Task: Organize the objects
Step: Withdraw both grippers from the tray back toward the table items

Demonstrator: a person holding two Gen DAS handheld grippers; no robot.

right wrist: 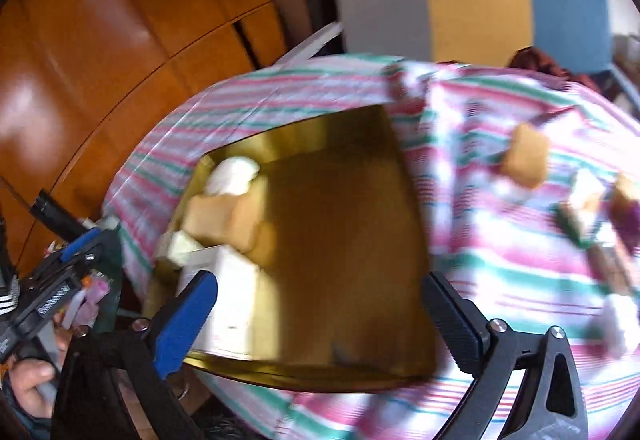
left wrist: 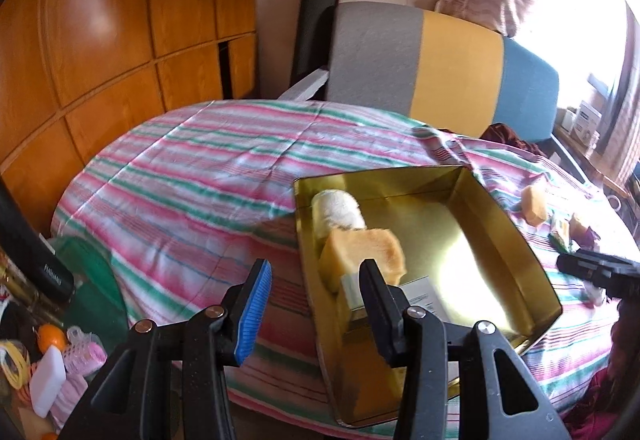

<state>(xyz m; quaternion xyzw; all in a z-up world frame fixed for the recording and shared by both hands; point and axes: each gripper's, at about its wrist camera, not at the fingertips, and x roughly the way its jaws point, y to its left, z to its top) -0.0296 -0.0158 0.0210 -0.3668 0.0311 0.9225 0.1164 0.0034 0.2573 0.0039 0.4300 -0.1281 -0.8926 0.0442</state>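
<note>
Motion blurs my wide-spread, empty right claw (right wrist: pixel 320 316); my left claw (left wrist: pixel 316 272) (half-spread, pinching nothing) hides the gold tin (left wrist: pixel 516 224)'s seven-o'clock wall.

White lettering on black case (left wrist: pixel 52 272), too blurred to read

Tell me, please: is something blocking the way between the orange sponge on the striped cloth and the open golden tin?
Nothing visible blocks it. The orange sponge lies on the striped cloth beside the golden tin, with only bare cloth between. The tin's wall must be cleared, and its right half is free.
</note>
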